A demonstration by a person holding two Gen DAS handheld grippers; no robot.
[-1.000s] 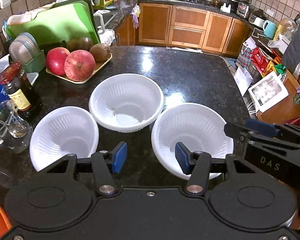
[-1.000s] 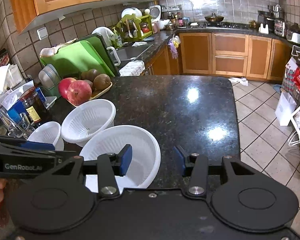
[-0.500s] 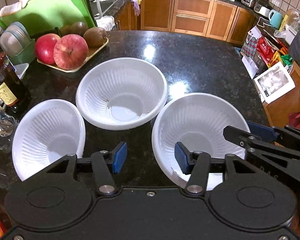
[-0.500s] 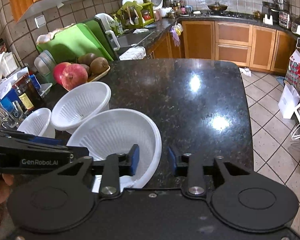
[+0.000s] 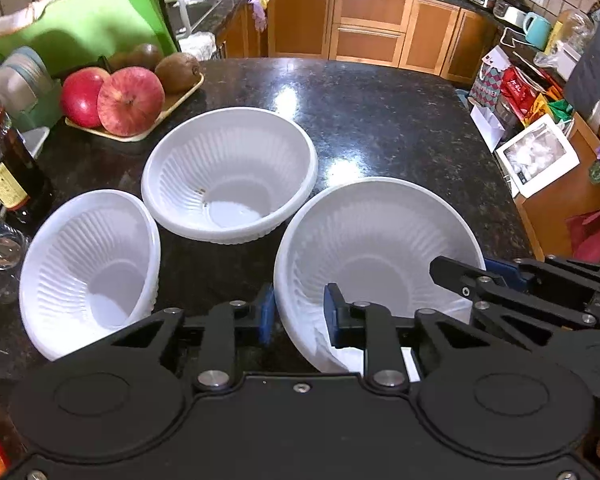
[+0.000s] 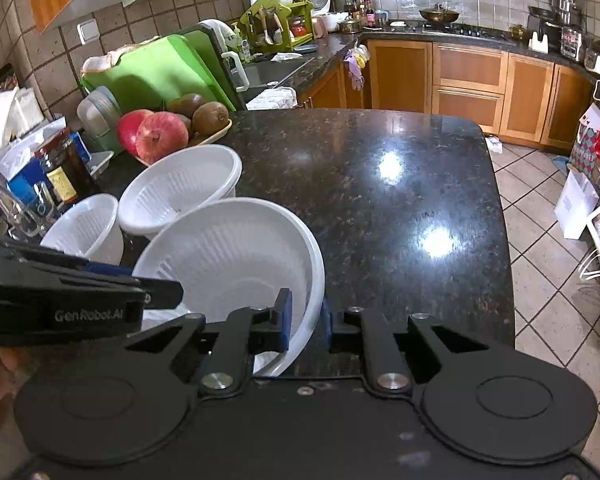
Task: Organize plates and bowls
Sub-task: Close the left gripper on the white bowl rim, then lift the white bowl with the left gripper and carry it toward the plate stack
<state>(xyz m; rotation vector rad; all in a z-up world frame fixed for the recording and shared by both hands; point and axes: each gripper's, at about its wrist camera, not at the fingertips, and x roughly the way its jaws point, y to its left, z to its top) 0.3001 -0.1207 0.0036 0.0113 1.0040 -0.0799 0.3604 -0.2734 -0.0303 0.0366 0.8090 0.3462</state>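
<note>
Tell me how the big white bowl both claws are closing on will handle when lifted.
The big white bowl looks like thin ribbed plastic, so probably light and a bit flexible at the rim. The right claw and left claw straddle opposite edges; its glossy wall may slip if pinched lightly.

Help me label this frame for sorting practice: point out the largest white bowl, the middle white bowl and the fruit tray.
largest white bowl (image 5: 380, 240): left wrist view, on its ribbed inner wall.
middle white bowl (image 5: 235, 160): left wrist view, on its inner wall above the base.
fruit tray (image 5: 179, 98): left wrist view, on its bare near-right rim.
</note>
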